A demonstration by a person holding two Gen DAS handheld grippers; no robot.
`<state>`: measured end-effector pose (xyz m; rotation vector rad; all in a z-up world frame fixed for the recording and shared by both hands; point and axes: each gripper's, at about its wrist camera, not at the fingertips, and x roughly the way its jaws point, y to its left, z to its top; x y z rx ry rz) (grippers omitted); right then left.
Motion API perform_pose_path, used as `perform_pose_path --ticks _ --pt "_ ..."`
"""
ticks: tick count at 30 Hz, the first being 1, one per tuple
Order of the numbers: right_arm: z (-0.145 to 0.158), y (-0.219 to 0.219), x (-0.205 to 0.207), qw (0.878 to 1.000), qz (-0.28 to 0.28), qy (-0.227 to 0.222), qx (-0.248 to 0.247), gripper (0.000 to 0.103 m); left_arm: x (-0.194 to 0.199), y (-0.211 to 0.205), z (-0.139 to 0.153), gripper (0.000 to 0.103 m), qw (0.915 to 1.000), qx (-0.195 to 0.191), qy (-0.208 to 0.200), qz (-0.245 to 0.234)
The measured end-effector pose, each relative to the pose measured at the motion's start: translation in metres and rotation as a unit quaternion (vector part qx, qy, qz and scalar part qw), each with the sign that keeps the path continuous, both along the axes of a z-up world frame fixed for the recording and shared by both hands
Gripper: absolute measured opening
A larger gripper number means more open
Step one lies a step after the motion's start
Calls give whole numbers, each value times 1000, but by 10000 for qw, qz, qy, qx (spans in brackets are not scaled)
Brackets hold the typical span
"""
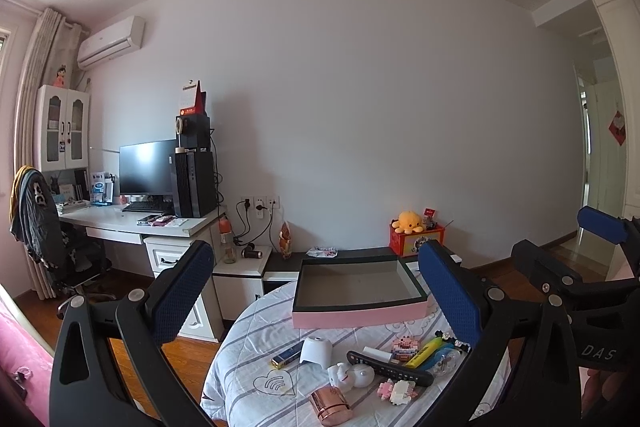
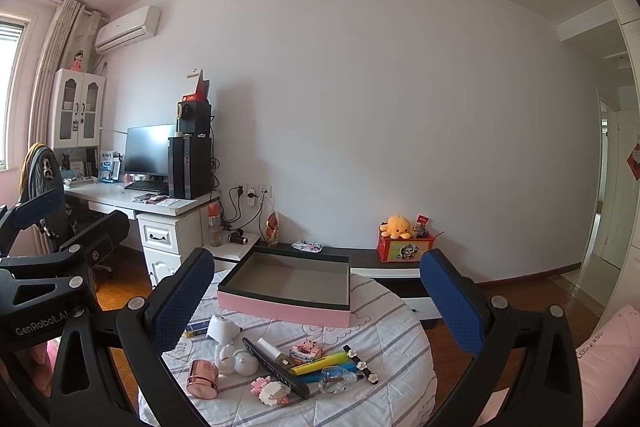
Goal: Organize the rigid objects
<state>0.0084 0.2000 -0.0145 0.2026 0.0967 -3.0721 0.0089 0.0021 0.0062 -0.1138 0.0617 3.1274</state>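
Observation:
An empty pink box with a dark rim sits at the far side of a round table with a striped cloth. In front of it lie small items: a white cup on its side, a rose-gold can, a black comb, a yellow marker, a white rabbit figure and pink block toys. My left gripper and right gripper are both open, empty, held above the table's near side.
A white desk with monitor and computer tower stands at the left, an office chair beside it. A low black cabinet behind the table carries a red box with a yellow plush. A doorway opens at the right.

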Motion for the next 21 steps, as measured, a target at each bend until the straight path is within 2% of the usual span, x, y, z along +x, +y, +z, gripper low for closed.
perform_pose_path --ticks 21 --pt "5 6 -5 9999 -111 40 -7 103 -11 9 3 103 10000 -12 68 -54"
